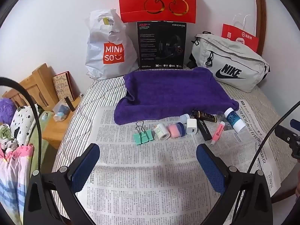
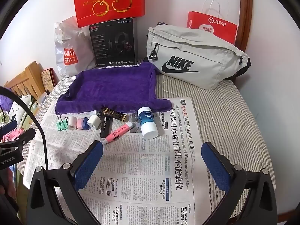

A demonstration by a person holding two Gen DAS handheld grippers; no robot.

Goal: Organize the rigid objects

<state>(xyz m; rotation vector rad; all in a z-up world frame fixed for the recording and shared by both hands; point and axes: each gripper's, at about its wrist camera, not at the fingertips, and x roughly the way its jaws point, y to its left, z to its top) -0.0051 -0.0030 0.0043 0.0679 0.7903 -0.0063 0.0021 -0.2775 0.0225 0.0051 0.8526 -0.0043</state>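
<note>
**Both grippers poised over a row of small objects, before the first pick**

The blue-padded fingers [image 1: 210, 166] of the left gripper [image 1: 148, 161] stand spread wide with only newspaper [image 1: 150, 187] between them; the right gripper [image 2: 151, 163] is likewise spread and empty. Both tilt downward toward the bed [image 2: 225, 112]. Ahead lies the task's material, a loose row on the newspaper along the near edge of the purple towel [image 1: 174, 90]: green binder clip [image 1: 143, 136], small paper roll [image 1: 162, 134], pink-and-blue container [image 1: 176, 130], white charger cube [image 1: 191, 128], black stick [image 1: 204, 131], pink marker [image 1: 218, 132], dark gold-printed tube [image 1: 205, 116] and white-and-blue bottle [image 1: 234, 120]. No object is held, so the step in hand appears to be the approach. The next move likely calls for advancing one gripper so that its fingers straddle a single item; the pink marker lies nearest the right gripper's fingers.
</note>
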